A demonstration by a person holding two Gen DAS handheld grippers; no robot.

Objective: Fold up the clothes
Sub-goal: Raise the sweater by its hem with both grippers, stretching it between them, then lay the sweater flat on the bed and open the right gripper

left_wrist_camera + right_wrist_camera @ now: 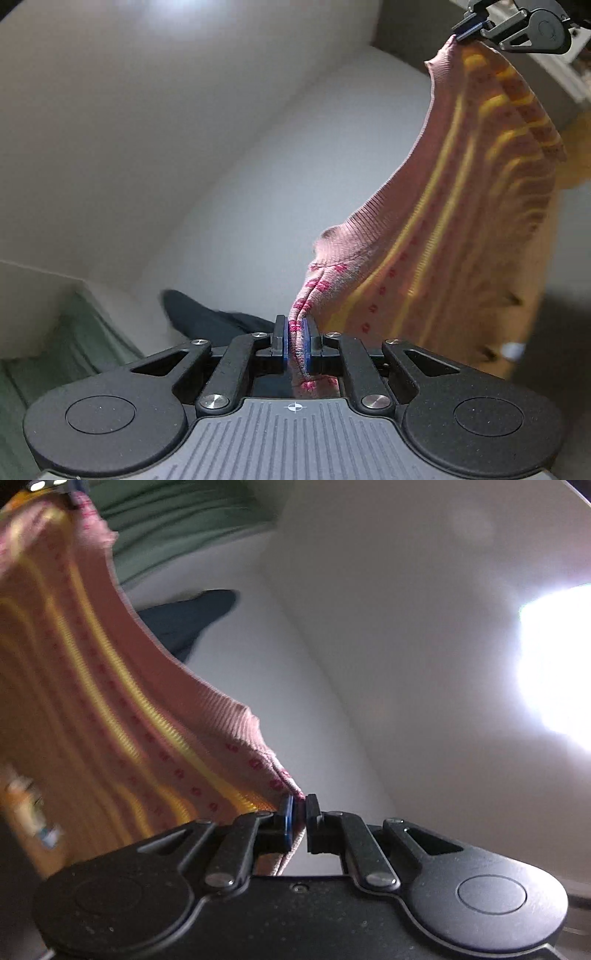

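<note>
A pink knit garment [454,229] with yellow stripes and rows of red marks hangs stretched in the air between both grippers. My left gripper [295,332] is shut on one corner of its ribbed edge, the cloth bunched between the blue pads. In the left wrist view, the right gripper [471,31] pinches the opposite corner at the top right. In the right wrist view, my right gripper [299,812] is shut on the garment [96,709], which runs up and left to the left gripper [70,494] at the top left corner.
White walls and a ceiling fill most of both views, with a bright light [557,664] at the right. A dark garment [207,317] [184,620] lies below. A green surface [55,350] [166,513] is behind. An orange surface [524,280] shows beyond the cloth.
</note>
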